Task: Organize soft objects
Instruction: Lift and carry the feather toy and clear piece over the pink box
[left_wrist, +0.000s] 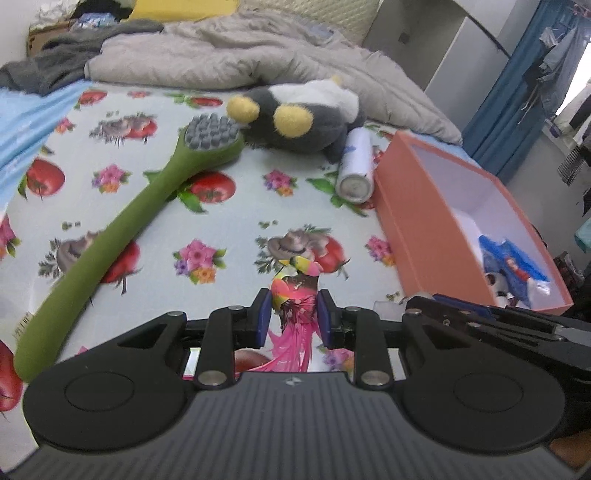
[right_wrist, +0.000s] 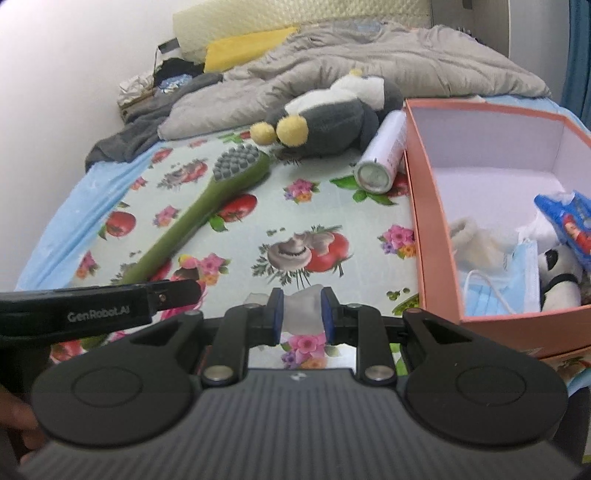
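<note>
1. While clamped in the left claw, pink feathery toy bird: light, fragile, pinched mid-body.
2. Right claw pinched on soft translucent white lump; squashy, deforms.
3. Ahead-right of both: salmon cardboard box.
4. Ahead: grey plush penguin, best gripped mid-body.

"GenRobot.AI" in white on black body of left gripper, right wrist view.

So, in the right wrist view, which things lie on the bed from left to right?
Green brush → grey penguin plush → white spray can → pink box.
</note>
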